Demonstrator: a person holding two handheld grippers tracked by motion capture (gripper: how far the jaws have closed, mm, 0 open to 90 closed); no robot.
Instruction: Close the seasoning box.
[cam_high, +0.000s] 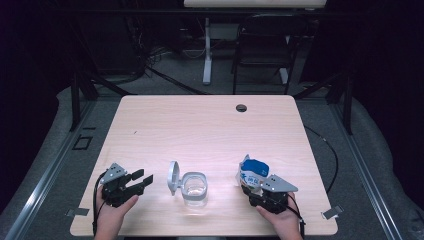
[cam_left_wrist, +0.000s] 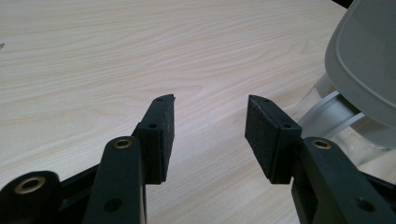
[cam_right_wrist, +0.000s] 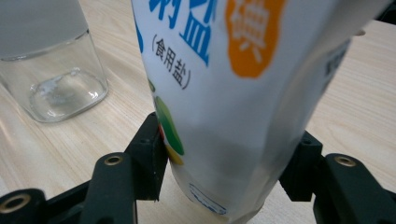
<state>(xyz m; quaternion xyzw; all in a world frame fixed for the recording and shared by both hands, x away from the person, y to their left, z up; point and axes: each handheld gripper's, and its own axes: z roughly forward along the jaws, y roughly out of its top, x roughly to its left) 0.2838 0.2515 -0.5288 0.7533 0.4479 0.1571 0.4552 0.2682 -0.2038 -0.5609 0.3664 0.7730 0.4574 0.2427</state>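
At the left of the worktop (cam_high: 150, 125), your left tool (cam_high: 141, 181) rests released, its jaws wide apart with nothing between them. Just to its right stands a clear glass jar (cam_high: 194, 189), its grey hinged lid (cam_high: 173, 177) flipped open. Farther right, your right tool (cam_right_wrist: 224, 172) is clamped on a white-and-blue salt bag (cam_high: 252, 174).

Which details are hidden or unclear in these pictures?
- Bag in the right gripper view: top and full print cut off by the frame edge.
- Jar in the left gripper view: mostly hidden behind its grey lid and the frame edge.
- Jar contents in the high view: too small and blurred.
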